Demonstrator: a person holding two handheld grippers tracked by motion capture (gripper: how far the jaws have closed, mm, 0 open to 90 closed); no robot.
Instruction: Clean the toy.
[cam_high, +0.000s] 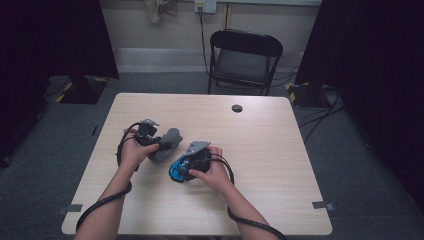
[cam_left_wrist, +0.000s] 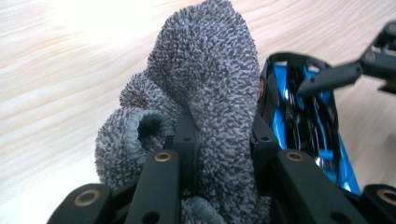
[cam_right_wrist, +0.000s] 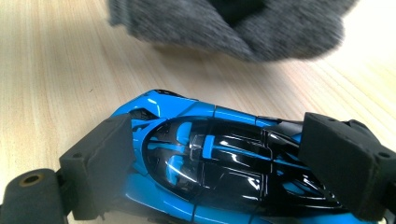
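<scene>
Left claw clenched on one grey fuzzy cloth; cloth bulges up past jaw tips, rolled fold hanging to one side of jaws. Right claw clamped across one blue-and-black toy car, pads pressing both flanks, car lying on table. Cloth just beyond right claw's tips, above car. High view: two claws close together near table middle, one hand each; car under right claw, cloth ahead of left claw. One black folding chair beyond table.
</scene>
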